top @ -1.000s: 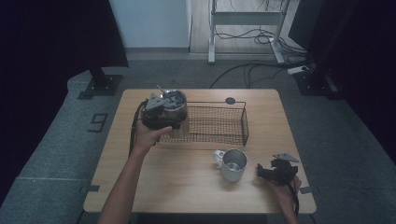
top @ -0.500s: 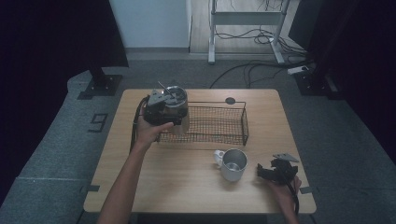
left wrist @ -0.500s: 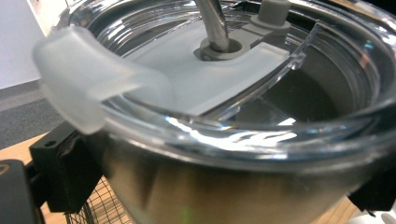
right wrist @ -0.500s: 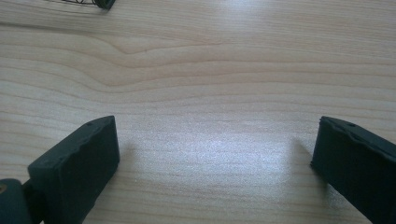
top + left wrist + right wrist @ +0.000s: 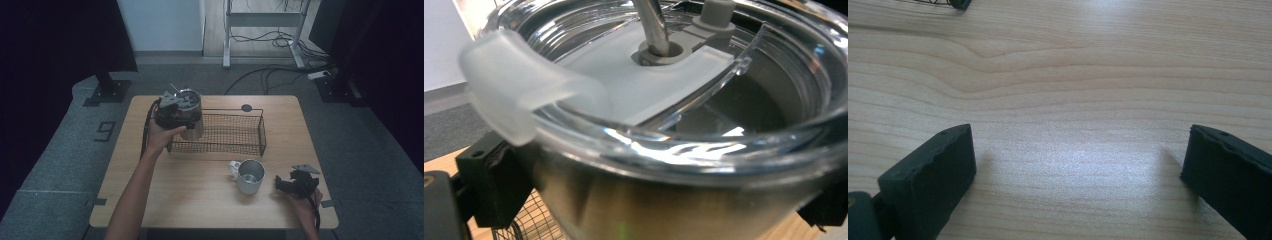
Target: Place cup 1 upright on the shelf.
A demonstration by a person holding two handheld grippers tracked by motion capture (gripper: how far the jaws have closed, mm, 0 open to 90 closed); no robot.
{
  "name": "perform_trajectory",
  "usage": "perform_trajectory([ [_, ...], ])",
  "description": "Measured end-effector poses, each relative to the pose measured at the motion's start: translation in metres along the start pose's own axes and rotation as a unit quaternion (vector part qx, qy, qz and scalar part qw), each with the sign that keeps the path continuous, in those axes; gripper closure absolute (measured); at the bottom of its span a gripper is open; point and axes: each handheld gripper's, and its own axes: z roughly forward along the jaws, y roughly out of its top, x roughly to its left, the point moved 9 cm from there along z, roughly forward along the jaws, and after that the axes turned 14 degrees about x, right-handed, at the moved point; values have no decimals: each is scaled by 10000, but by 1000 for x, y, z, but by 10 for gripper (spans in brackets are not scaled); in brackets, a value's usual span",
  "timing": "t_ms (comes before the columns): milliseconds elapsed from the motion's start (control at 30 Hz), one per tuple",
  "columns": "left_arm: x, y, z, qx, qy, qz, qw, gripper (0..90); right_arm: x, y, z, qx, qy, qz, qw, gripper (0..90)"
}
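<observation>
From above, one steel tumbler [image 5: 192,115] stands upright over the wire basket's [image 5: 235,135] nine-o'clock end, clasped by the left gripper [image 5: 170,111], one mug [image 5: 248,175] nearer; its own view shows one straw [image 5: 651,25]; the right gripper [image 5: 1075,165] gapes released.

The steel tumbler [image 5: 191,114], clamped in the left gripper [image 5: 172,111], is now carried a touch higher above the wire basket's [image 5: 235,134] left end.

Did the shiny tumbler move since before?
Yes, a little. The tumbler in the left gripper crept toward the basket's far left corner and seems higher.
</observation>
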Motion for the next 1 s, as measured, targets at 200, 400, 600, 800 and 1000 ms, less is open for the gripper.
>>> perform_trajectory([
  [200, 3, 2, 3, -29, -18, 11, 10000, 42, 0, 0, 0, 0, 0, 0, 10000, 4],
  [400, 6, 2, 11, 57, 28, 12, 10000, 42, 0, 0, 0, 6, 2, 0, 10000, 4],
  [600, 9, 2, 17, 80, 23, 0, 10000, 42, 0, 0, 0, 6, 2, 1, 10000, 4],
  [800, 15, 2, 24, 145, 95, -50, 9998, 42, 0, 0, 0, 7, 1, 0, 10000, 4],
  [1000, 18, 2, 32, 160, 78, -76, 9998, 42, 0, 0, 0, 6, 1, 0, 10000, 4],
])
